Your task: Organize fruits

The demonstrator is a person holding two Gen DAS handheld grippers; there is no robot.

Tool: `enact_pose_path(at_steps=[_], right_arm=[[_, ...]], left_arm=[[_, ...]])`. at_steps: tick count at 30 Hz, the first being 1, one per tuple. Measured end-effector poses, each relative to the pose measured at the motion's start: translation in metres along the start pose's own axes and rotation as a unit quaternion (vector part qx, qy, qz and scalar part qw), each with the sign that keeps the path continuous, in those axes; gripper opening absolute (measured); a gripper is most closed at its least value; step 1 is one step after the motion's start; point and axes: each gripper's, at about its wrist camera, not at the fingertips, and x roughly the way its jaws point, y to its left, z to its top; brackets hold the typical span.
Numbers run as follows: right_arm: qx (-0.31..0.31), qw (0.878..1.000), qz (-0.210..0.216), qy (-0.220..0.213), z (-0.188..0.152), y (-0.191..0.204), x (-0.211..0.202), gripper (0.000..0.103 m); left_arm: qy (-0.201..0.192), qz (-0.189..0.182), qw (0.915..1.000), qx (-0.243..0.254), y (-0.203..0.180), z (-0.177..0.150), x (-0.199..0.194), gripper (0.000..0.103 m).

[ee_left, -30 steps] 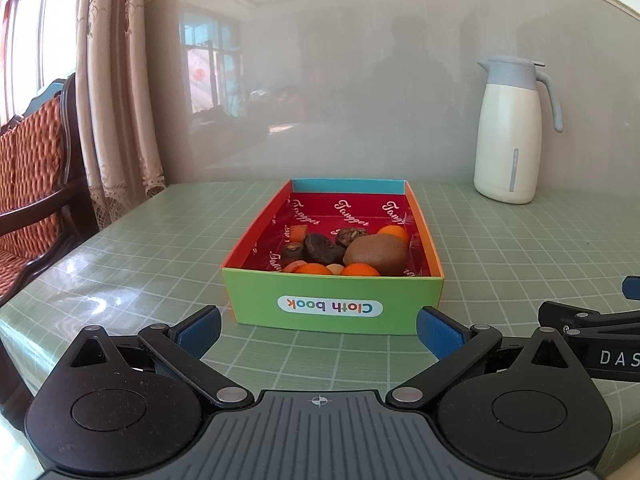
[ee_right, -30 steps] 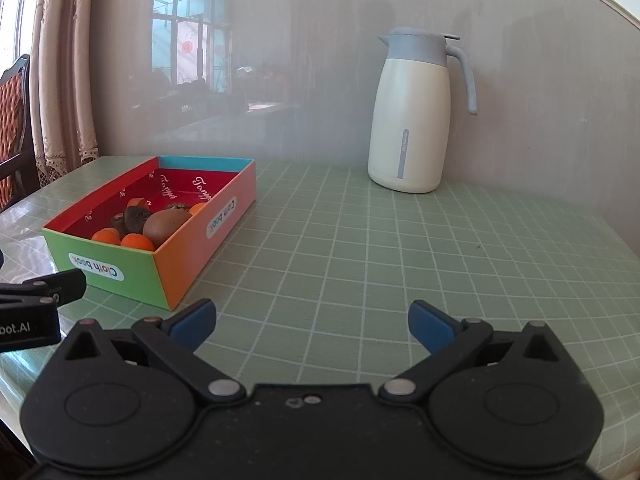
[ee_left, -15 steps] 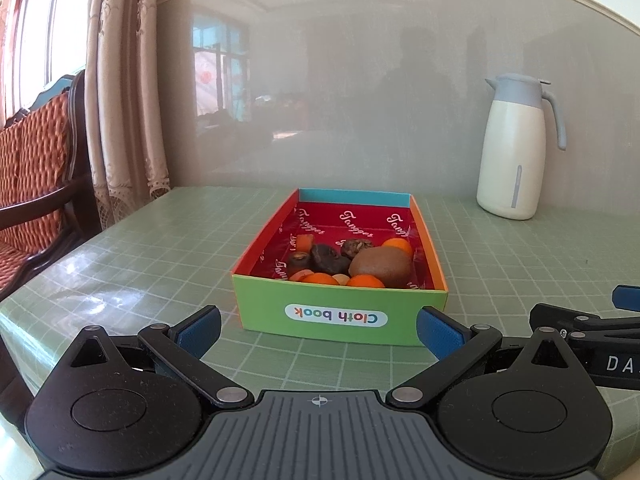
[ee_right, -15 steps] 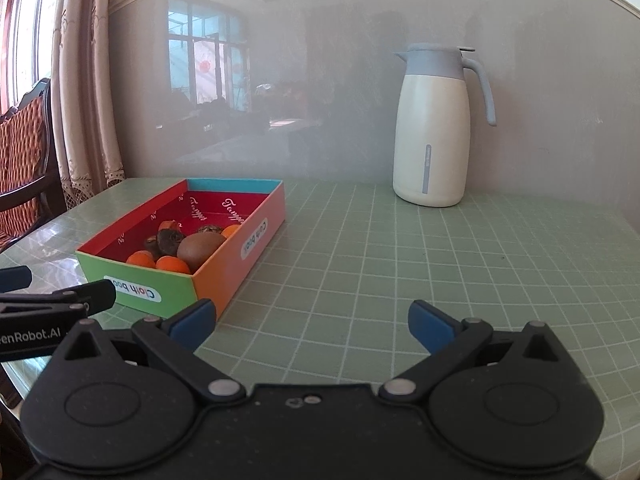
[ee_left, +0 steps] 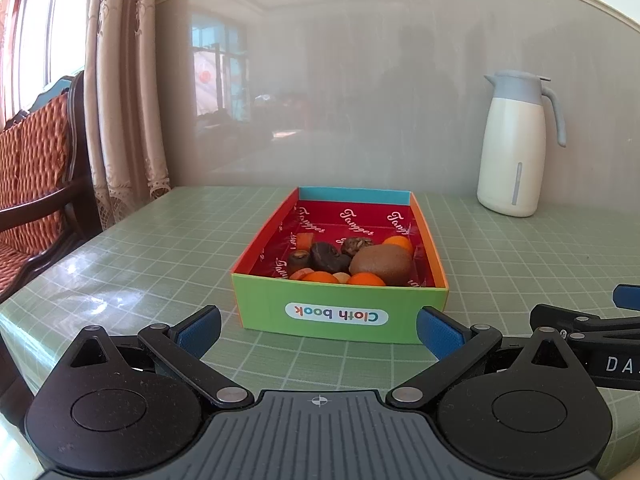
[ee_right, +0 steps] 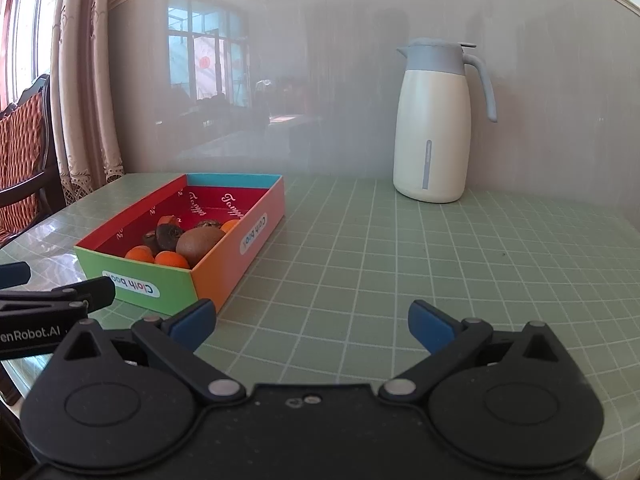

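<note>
All visible fruit lies inside the box (ee_left: 340, 312), which sits on the counter (ee_right: 400, 264) left of centre, its green "Cloth book" end wall nearest you. The fruit is bunched toward the near end: a brown kiwi (ee_left: 381, 265) at the right, several small orange fruits (ee_left: 365, 279) against the near wall, and dark wrinkled pieces (ee_left: 326, 257) to the left of the kiwi. The far half of the red-lined floor is bare. No fruit shows on the counter outside the box in either view. Judge the task as either close to complete or not yet begun on sorting inside the box; the frames do not settle which. A white kettle (ee_right: 432, 120) stands at the far right by the wall, well apart from the box.

Left claw (ee_left: 319, 330): the jaws stand wide apart, empty, touching nothing. It sits just short of the near end wall, aimed along the box's length.

Right claw (ee_right: 312, 326): the jaws stand wide apart, empty, over bare counter to the right of the box's near right corner. Its left fingertip (ee_right: 194, 318) appears near that corner; contact cannot be confirmed.

Each claw is visible at the edge of the other's view, side by side.
</note>
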Motion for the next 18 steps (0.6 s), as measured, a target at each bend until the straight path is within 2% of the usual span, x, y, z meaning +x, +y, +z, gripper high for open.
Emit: enact_pose_path(at_steps=[18], right_arm=[[-0.002, 1.000, 0.000, 0.001, -0.0010, 0.0001, -0.0005, 0.103]], left_arm=[[0.000, 0.000, 1.0000, 0.000, -0.0003, 0.0000, 0.0001, 0.103]])
